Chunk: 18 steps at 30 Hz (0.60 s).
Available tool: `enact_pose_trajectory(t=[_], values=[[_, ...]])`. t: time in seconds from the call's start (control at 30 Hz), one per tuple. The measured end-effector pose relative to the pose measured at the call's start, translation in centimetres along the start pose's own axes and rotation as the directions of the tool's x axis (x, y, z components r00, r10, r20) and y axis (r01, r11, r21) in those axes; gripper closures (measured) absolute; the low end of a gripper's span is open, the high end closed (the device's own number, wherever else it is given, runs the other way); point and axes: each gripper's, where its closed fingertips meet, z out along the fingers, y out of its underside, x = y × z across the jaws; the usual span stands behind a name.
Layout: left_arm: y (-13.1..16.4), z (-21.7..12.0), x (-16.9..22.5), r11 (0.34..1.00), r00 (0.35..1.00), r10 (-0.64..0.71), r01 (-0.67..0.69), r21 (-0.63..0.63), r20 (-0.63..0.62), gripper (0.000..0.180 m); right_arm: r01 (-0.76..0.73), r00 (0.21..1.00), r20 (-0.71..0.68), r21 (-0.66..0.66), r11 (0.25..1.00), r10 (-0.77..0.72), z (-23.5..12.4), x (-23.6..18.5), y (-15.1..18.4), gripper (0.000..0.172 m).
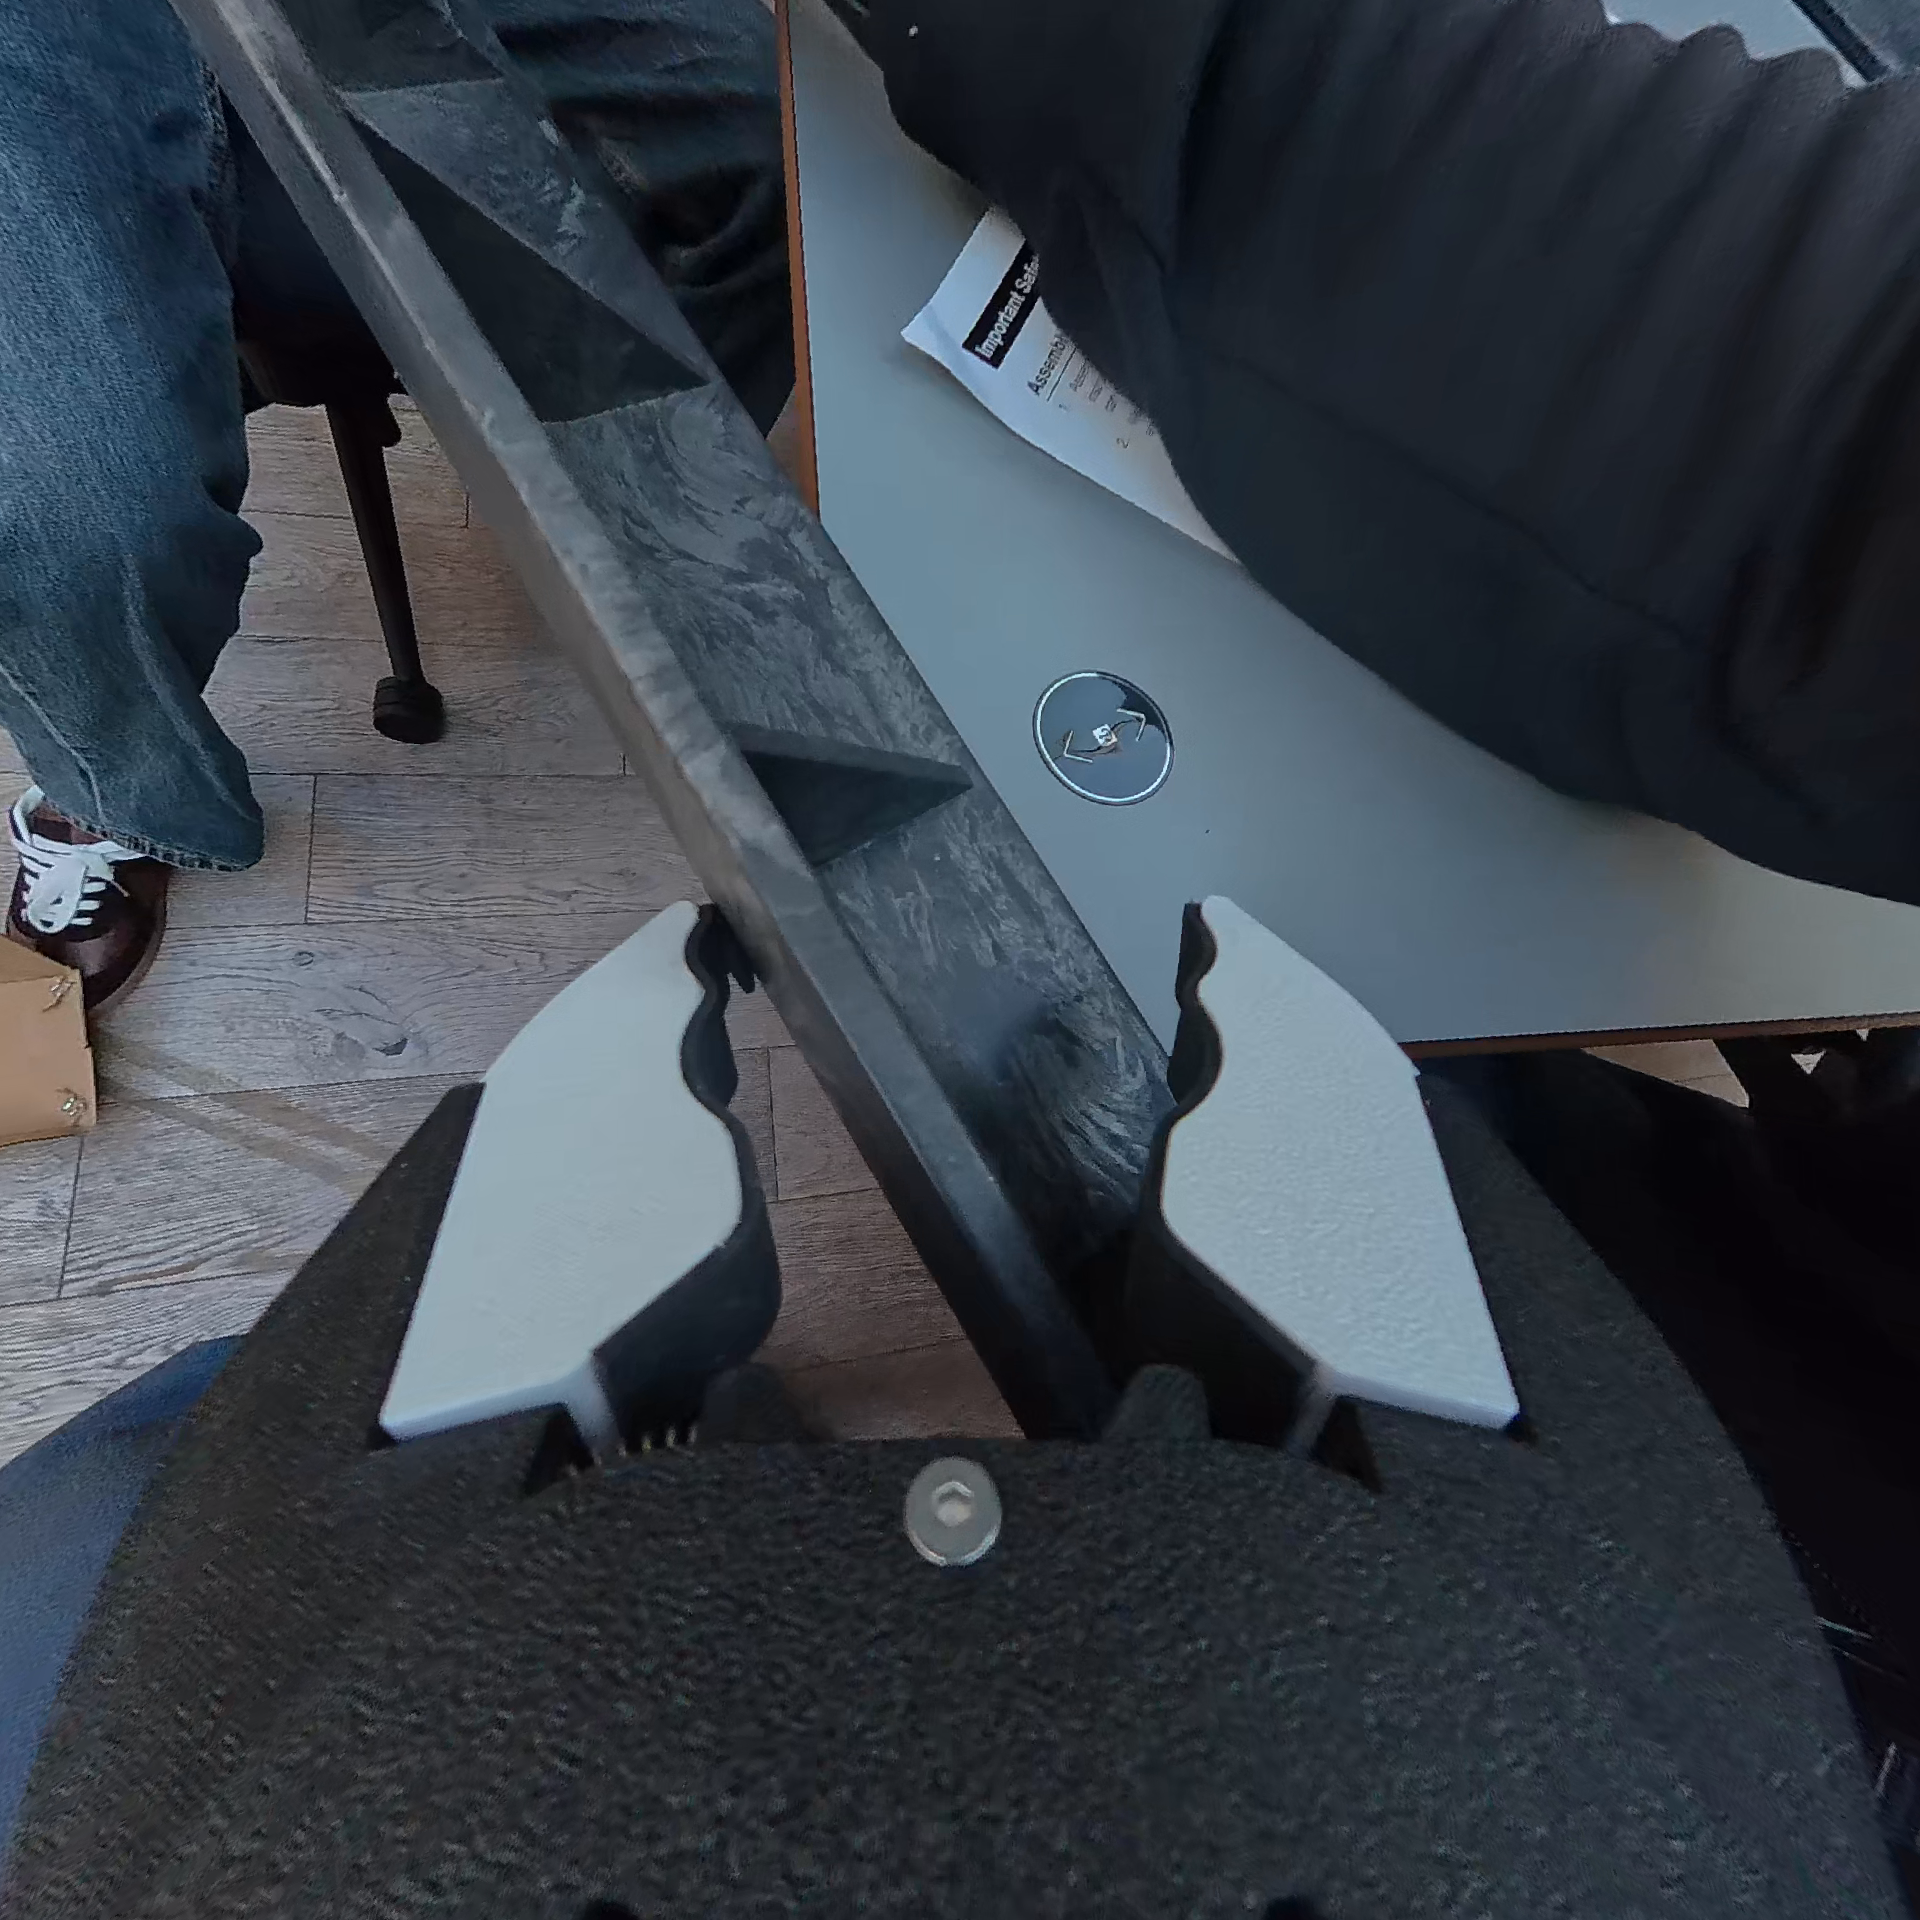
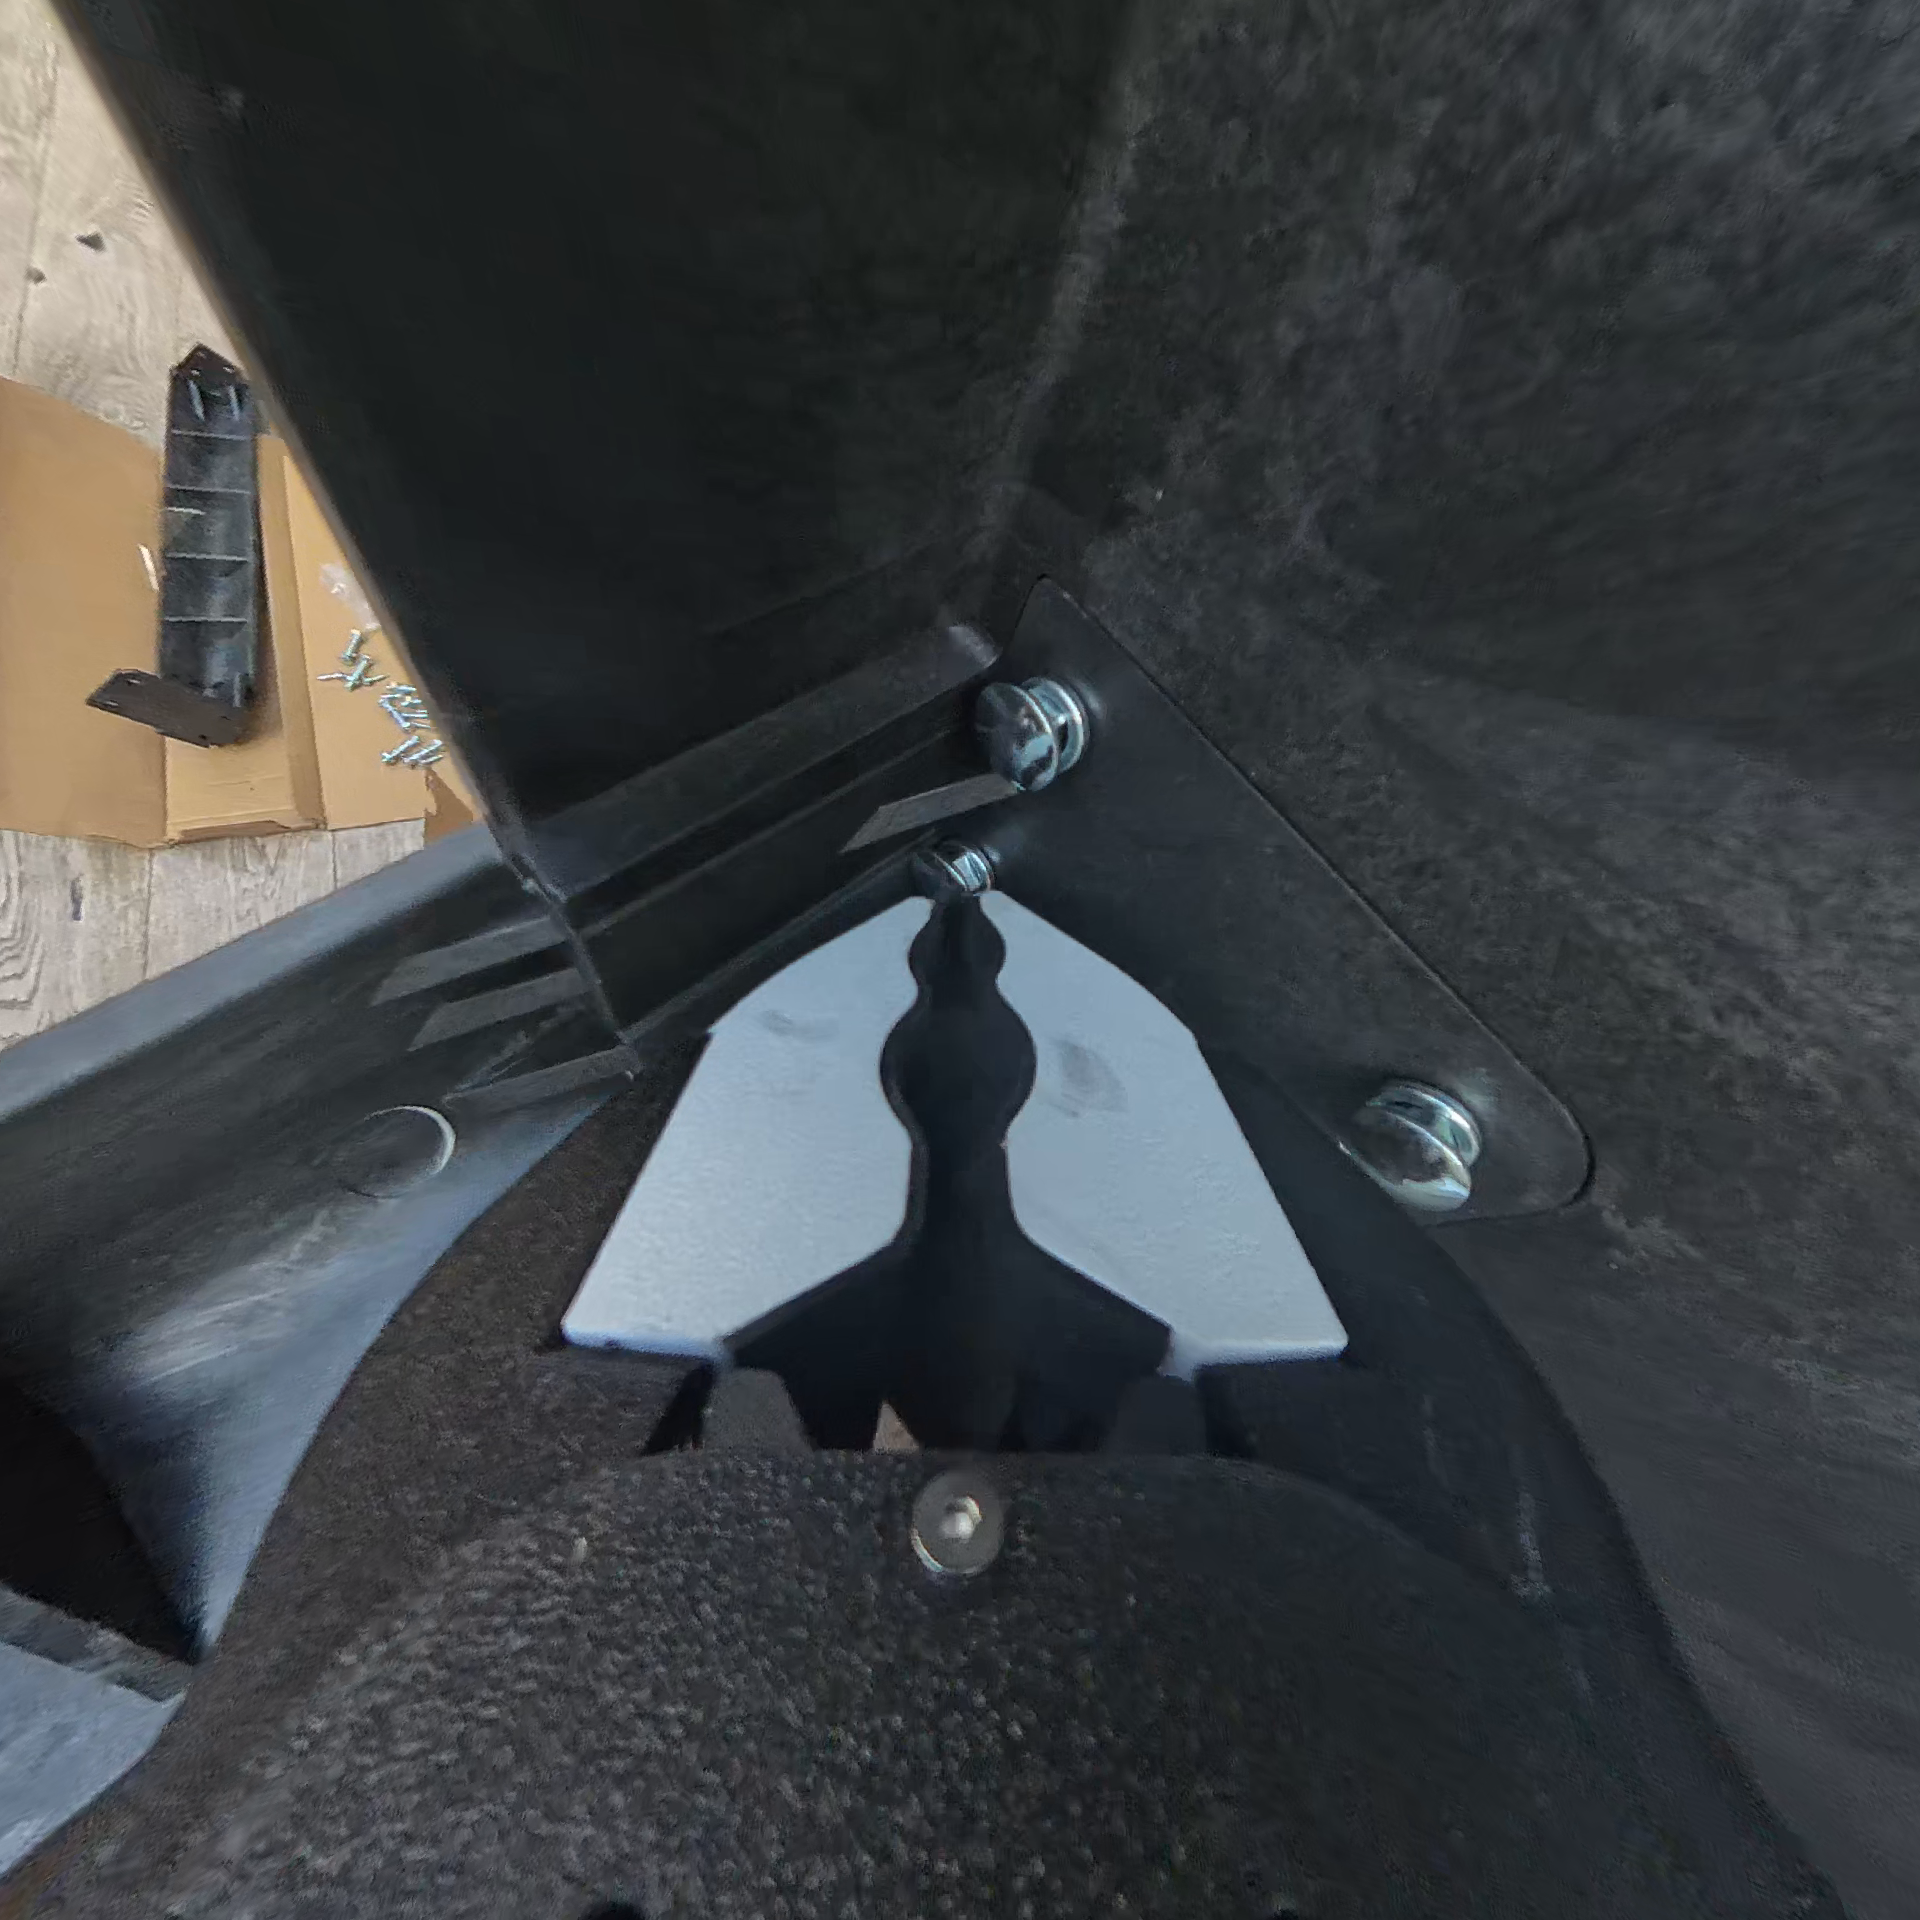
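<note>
Between the wide-spread fingers of the left gripper (image 1: pixel 945 997) runs a long dark plastic bar (image 1: pixel 727 623), slanting up and away; the left pad (image 1: pixel 717 966) touches its edge, while the right pad (image 1: pixel 1195 997) stands beside it and I can't tell whether it presses. Just past the bar sits a grey table (image 1: pixel 1299 883) with a round black insert (image 1: pixel 1102 737), a printed sheet (image 1: pixel 997 332) and a black fabric mass (image 1: pixel 1455 364) lying over it. On the wood floor (image 1: pixel 468 935) to the left, jeans (image 1: pixel 94 416) and a sneaker (image 1: pixel 73 894).

Over to the right gripper (image 2: pixel 951 914): fingers pinched together, tips right up at a small silver screw (image 2: pixel 951 869) in a black metal plate (image 2: pixel 1195 883) on felt-covered backing (image 2: pixel 1507 416). Whether the tips grip the screw head or only touch it, I can't tell. Two bigger screws, one (image 2: pixel 1034 732) above, one (image 2: pixel 1415 1143) lower right. Far left, a black ribbed bracket (image 2: pixel 208 540) and loose screws (image 2: pixel 384 696) on cardboard (image 2: pixel 73 623).
</note>
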Motion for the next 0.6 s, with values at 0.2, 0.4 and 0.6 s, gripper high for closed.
enact_pose_trajectory(t=[0.2, 0.4, 0.6], values=[[-0.05, 0.01, 0.04, 1.0, 1.0, -0.01, 0.01, 0.009, -0.01, 0.096, 0.024, 1.0, 0.007, -0.009, 1.0, -0.024, 0.14, -0.17, -0.12, 0.166], [-0.08, 0.02, 0.05, 1.0, 1.0, -0.014, 0.014, 0.013, -0.011, 0.096, 0.021, 1.0, 0.013, -0.005, 1.0, -0.021, 0.38, -0.28, -0.32, 0.166], [-0.03, 0.07, 0.01, 1.0, 1.0, -0.006, 0.006, 0.006, -0.007, 0.096, 0.038, 0.999, -0.025, -0.016, 0.999, -0.038, 0.54, -0.13, -0.41, 0.168]])
